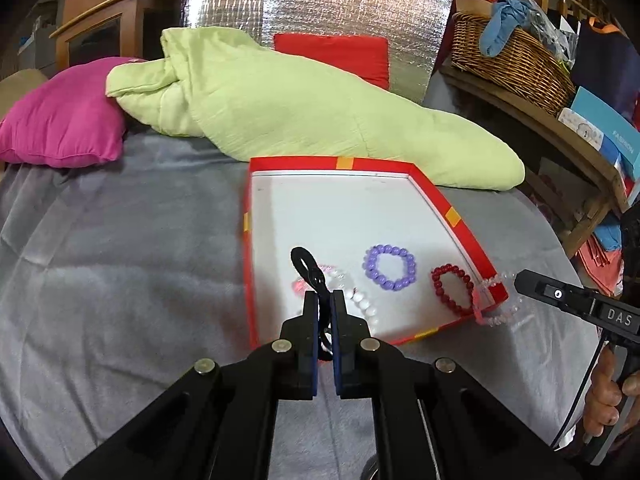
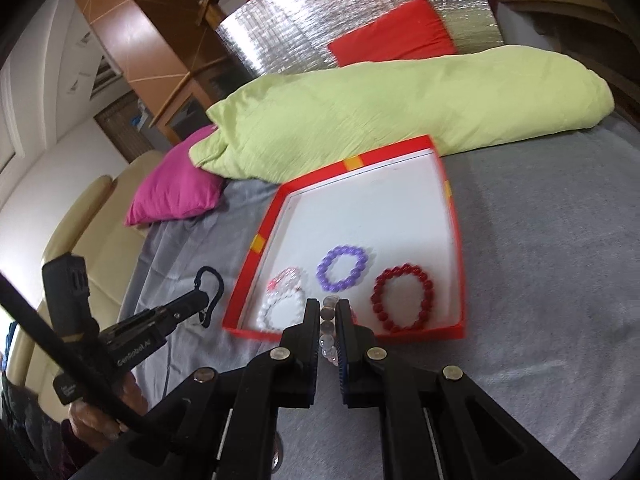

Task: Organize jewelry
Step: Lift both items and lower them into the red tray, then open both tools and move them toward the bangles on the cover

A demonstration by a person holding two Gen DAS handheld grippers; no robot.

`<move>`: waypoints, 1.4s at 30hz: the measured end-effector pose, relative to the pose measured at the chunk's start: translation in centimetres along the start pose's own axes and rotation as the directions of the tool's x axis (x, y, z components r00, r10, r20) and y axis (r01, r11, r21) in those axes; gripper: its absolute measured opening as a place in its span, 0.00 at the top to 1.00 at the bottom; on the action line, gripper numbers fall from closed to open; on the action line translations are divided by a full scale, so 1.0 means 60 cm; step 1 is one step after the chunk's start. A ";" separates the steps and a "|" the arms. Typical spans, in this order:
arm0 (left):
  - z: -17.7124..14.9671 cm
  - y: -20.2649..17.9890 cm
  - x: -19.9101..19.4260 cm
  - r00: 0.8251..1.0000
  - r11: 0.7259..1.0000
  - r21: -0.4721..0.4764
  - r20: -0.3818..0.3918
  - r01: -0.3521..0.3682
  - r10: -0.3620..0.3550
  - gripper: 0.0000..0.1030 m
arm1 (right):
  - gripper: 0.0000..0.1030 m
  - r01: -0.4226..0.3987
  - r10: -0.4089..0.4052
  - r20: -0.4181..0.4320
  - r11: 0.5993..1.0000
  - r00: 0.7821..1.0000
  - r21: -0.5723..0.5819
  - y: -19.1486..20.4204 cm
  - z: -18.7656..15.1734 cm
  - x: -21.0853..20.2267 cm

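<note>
A red box lid with a white inside point(image 1: 460, 220) point(image 2: 256, 252) lies on the grey bed cover. In it lie a purple bead bracelet point(image 1: 390, 267) point(image 2: 343, 269), a dark red bead bracelet point(image 1: 454, 290) point(image 2: 402, 298) and a white and pink bead bracelet point(image 1: 362, 300) point(image 2: 280, 300). My left gripper point(image 1: 325, 300) point(image 2: 202, 294) is shut on a black carabiner clip point(image 1: 306, 266) point(image 2: 210, 286), held above the box's near left part. My right gripper point(image 2: 325, 306) point(image 1: 520, 280) is shut on a clear bead bracelet point(image 2: 328, 332) point(image 1: 496, 300), which hangs over the box's near right corner.
A light green duvet point(image 1: 280, 100) point(image 2: 380, 100) lies right behind the box. A pink cushion point(image 1: 60, 120) point(image 2: 176, 192) is at the left, a red cushion point(image 1: 332, 56) behind. A wooden shelf with a wicker basket point(image 1: 516, 56) stands to the right of the bed.
</note>
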State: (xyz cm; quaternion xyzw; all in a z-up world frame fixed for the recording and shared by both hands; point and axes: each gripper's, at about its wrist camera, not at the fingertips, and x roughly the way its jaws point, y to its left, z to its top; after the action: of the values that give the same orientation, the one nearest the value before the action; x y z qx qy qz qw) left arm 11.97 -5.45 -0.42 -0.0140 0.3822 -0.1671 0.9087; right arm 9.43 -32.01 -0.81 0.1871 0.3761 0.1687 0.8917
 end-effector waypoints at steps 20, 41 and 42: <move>0.082 -0.011 0.155 0.996 1.000 -0.012 -0.082 0.017 -0.018 0.94 | 0.92 0.069 -0.081 0.068 0.986 0.994 0.153 -0.052 0.099 0.095; 0.085 -0.031 0.129 0.993 0.993 0.070 -0.067 -0.090 0.095 0.58 | 0.73 0.124 -0.142 0.064 0.966 0.988 0.225 -0.088 0.102 0.130; 0.085 -0.032 0.120 0.993 0.992 0.076 -0.056 -0.099 0.103 0.52 | 0.73 0.132 -0.148 0.060 0.968 0.987 0.212 -0.085 0.100 0.125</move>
State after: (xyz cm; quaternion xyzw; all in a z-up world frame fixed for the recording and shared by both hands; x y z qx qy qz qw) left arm 19.65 -10.04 -1.46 0.0437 0.4028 -0.1350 0.9042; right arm 19.60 -34.35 -3.84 0.2581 0.3702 0.0580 0.8905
